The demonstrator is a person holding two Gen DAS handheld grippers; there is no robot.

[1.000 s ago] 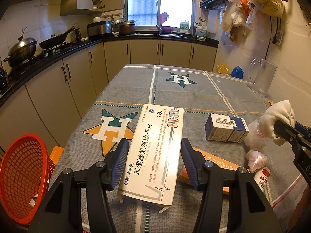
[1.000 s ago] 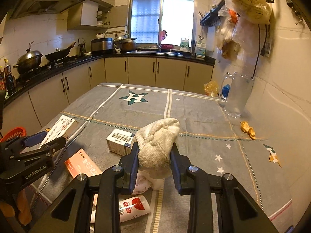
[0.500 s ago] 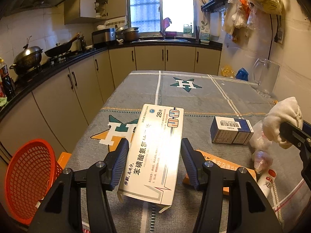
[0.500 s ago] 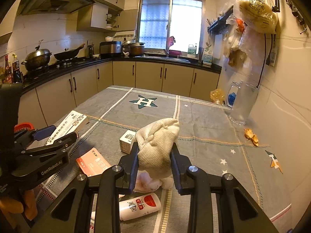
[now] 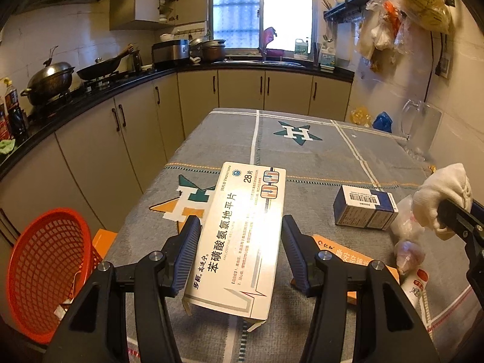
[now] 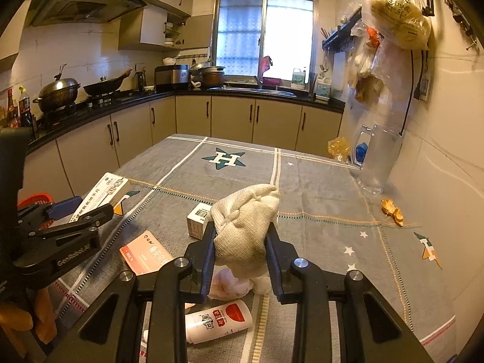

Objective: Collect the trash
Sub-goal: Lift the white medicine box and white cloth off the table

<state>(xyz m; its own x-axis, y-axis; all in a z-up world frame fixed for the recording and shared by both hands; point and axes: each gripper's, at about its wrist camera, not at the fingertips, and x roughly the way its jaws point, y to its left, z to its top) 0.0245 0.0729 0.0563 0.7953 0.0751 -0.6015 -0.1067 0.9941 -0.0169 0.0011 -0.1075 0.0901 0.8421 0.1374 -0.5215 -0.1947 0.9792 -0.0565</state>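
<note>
- Trash is lying scattered over the near end of the grey star-patterned tablecloth [image 6: 317, 181]; two pieces are already lifted clear of it, one in each gripper.
- Left gripper [image 5: 240, 254] is pinching a long white cardboard medicine box [image 5: 242, 236] across its width. Its near end flap is hanging open, so the thin card could buckle or slide out if the squeeze is uneven.
- Right gripper [image 6: 240, 248] is pressing its pads into a crumpled off-white cloth wad [image 6: 246, 220]. Cloth is soft and is bulging above the pads; a loose fold could slip free during carrying.
- Directly under the right gripper, a pink-white plastic wrapper [image 6: 230, 284] and a small white bottle with a red label [image 6: 217, 322] are lying on the tablecloth; the bottle is round and could roll off the near edge if nudged.
- Orange flat carton [image 6: 146, 254] and a small blue-and-white box with a barcode [image 5: 364, 208] are waiting just beyond, both uncollected.
- Red mesh plastic basket [image 5: 45, 272] is sitting below table level at the left, apparently the drop point. Judgement: the right gripper's load is well apart from it, and crossing over risks the two grippers colliding.
- Clear glass pitcher [image 6: 378, 157] is standing far right near the wall, away from the work.
</note>
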